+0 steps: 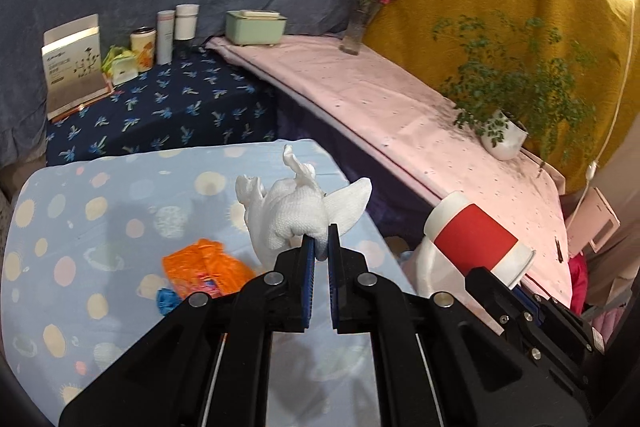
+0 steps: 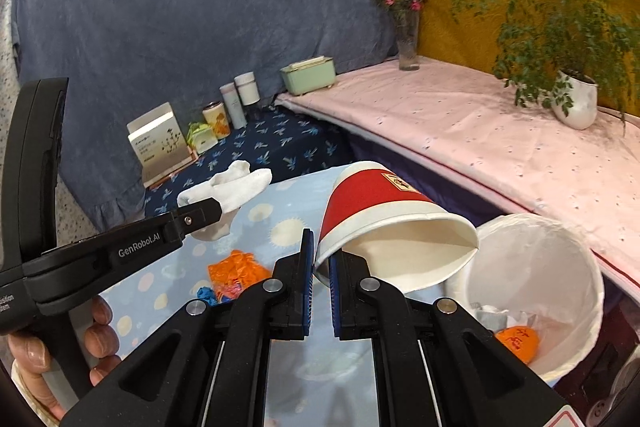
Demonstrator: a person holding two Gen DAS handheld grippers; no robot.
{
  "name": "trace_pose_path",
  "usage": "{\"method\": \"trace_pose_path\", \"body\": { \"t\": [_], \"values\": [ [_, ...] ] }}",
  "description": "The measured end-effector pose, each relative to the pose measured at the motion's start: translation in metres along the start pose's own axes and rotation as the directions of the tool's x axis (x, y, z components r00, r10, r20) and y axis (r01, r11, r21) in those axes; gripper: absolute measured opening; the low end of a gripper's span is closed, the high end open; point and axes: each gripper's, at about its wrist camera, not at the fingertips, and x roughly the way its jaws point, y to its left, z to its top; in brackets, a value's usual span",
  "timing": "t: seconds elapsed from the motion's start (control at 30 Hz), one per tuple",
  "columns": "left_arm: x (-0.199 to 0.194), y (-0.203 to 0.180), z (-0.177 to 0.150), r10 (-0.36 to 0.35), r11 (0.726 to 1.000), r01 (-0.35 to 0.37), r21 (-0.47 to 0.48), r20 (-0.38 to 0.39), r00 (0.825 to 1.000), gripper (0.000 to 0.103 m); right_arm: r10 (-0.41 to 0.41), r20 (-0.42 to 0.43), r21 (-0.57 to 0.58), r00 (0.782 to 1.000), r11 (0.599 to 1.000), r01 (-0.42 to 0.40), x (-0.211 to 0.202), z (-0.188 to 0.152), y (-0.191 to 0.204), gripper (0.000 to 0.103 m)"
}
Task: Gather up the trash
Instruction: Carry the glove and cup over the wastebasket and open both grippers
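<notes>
The right gripper [image 2: 320, 259] pinches the rim of a red-and-white paper cup [image 2: 384, 211], held tilted beside the white waste bin [image 2: 576, 267], which already holds scraps. The left gripper [image 1: 321, 247] is clenched on a crumpled white tissue [image 1: 296, 211], lifted clear of the table's blue patterned cloth [image 1: 120, 195], where an orange wrapper [image 1: 204, 263] and a small blue scrap [image 1: 168, 299] remain. Best practice now, arguably: carry each load fully over the bin's mouth before releasing, cup first, keeping the two tools from colliding.
</notes>
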Motion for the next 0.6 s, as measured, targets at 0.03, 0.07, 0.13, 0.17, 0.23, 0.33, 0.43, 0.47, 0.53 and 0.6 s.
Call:
{"method": "trace_pose_path", "body": {
  "t": [0.03, 0.07, 0.13, 0.17, 0.23, 0.33, 0.43, 0.47, 0.53, 0.6],
  "values": [
    [0.0, -0.008, 0.0, -0.008, 1.0, 0.008, 0.01, 0.0, 1.0, 0.006, -0.009, 0.006, 0.005, 1.0, 1.0, 0.009, -0.004, 0.0, -0.005, 0.007],
    [0.0, -0.015, -0.001, -0.015, 1.0, 0.015, 0.02, -0.001, 1.0, 0.006, -0.017, 0.011, 0.009, 1.0, 1.0, 0.016, -0.009, 0.0, -0.01, 0.007],
    [-0.001, -0.031, -0.003, -0.034, 0.999, 0.034, 0.042, -0.006, 0.999, 0.006, -0.033, 0.02, 0.02, 0.999, 0.999, 0.033, -0.016, 0.001, -0.021, 0.007],
    [-0.001, -0.04, -0.003, -0.042, 0.998, 0.042, 0.052, -0.009, 0.999, 0.006, -0.041, 0.024, 0.024, 0.999, 0.999, 0.041, -0.02, 0.001, -0.026, 0.007],
    [0.0, -0.056, -0.007, -0.058, 0.995, 0.059, 0.077, -0.015, 0.998, 0.006, -0.06, 0.033, 0.034, 0.998, 0.998, 0.058, -0.028, -0.001, -0.038, 0.007],
    [0.004, -0.08, -0.011, -0.085, 0.99, 0.088, 0.108, -0.03, 0.996, 0.006, -0.087, 0.041, 0.052, 0.995, 0.995, 0.085, -0.037, -0.002, -0.056, 0.007],
    [0.008, -0.102, -0.017, -0.109, 0.983, 0.115, 0.142, -0.049, 0.993, 0.006, -0.116, 0.048, 0.076, 0.992, 0.991, 0.112, -0.046, -0.004, -0.075, 0.007],
    [0.01, -0.111, -0.019, -0.116, 0.98, 0.124, 0.157, -0.056, 0.992, 0.006, -0.125, 0.049, 0.084, 0.991, 0.989, 0.121, -0.048, -0.005, -0.082, 0.007],
    [0.015, -0.126, -0.023, -0.128, 0.973, 0.139, 0.183, -0.071, 0.989, 0.006, -0.145, 0.049, 0.104, 0.988, 0.985, 0.139, -0.053, -0.007, -0.095, 0.007],
    [0.019, -0.139, -0.028, -0.143, 0.967, 0.158, 0.2, -0.087, 0.986, 0.006, -0.163, 0.047, 0.121, 0.985, 0.98, 0.156, -0.057, -0.01, -0.107, 0.007]
  ]
}}
